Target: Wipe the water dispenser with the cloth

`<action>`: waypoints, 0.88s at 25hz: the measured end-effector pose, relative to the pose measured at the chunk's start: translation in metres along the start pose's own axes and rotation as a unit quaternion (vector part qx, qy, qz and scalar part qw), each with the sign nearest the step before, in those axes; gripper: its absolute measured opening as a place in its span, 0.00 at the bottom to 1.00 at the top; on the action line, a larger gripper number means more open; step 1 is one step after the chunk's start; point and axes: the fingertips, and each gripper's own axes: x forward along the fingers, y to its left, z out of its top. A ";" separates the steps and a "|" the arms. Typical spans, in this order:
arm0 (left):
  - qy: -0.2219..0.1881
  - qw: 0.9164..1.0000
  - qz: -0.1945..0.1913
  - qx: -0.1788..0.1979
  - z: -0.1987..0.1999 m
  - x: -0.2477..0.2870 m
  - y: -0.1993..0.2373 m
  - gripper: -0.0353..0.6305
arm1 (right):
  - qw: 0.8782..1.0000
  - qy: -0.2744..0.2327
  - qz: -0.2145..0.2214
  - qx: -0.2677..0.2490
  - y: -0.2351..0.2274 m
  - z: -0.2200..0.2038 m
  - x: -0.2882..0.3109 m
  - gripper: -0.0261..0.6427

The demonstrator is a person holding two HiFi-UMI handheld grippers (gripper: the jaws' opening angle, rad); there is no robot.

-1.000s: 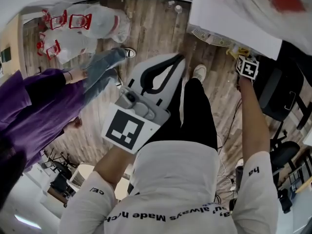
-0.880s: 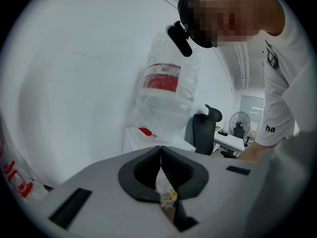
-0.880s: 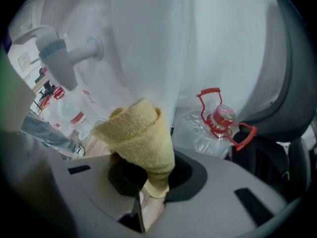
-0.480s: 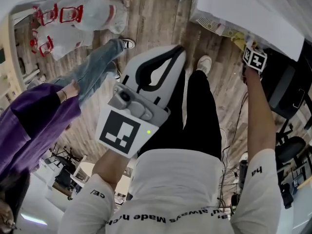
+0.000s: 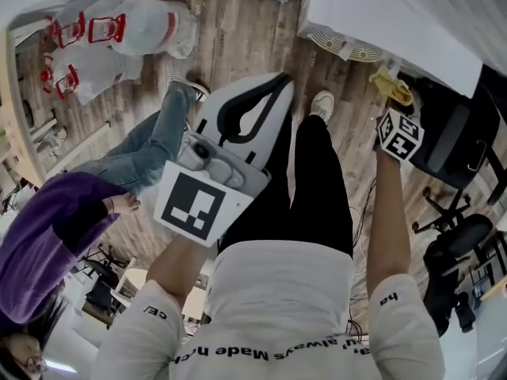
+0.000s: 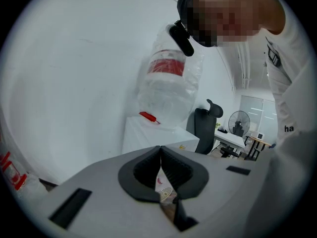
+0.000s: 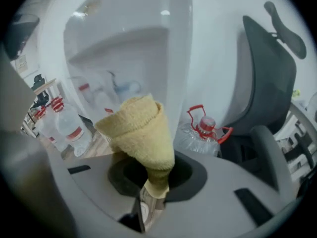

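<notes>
Right gripper view: right gripper (image 7: 152,176) clamps the yellow cloth (image 7: 141,128) near the white water dispenser (image 7: 130,38); left gripper (image 6: 161,168) jaws together, empty.

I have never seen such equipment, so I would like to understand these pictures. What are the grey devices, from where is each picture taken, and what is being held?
There is no robot here: a person holds a grey two-jaw tool in each hand.

The head view comes from a camera on the person's head. It looks steeply down at their shirt, legs and the wooden floor. The left claw is the large grey one at that view's left. The right claw is at the right, beside the white water dispenser.

The other two pictures come from a camera riding on each tool, looking along its jaws. In the left gripper view the jaws are together and hold nothing. In the right gripper view the jaws are shut on a yellow cloth, in front of the dispenser.

Large water bottles are on the floor.
</notes>
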 end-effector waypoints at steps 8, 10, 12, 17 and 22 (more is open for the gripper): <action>0.001 1.000 0.004 -0.007 -0.003 0.007 0.003 0.08 | 0.990 -0.105 0.080 -0.045 0.131 0.081 -0.109 0.14; 0.001 1.000 0.005 -0.009 -0.004 0.006 0.005 0.08 | 0.984 -0.134 0.108 -0.052 0.165 0.105 -0.127 0.14; 0.001 1.000 0.007 -0.012 -0.005 0.005 0.008 0.08 | 0.976 -0.168 0.130 -0.052 0.193 0.131 -0.139 0.14; -0.003 1.000 0.014 -0.013 -0.005 0.000 0.018 0.08 | 0.972 -0.194 0.127 -0.038 0.226 0.172 -0.134 0.14; -0.004 1.000 0.016 -0.014 -0.002 -0.005 0.026 0.08 | 0.973 -0.199 0.107 -0.035 0.231 0.189 -0.114 0.14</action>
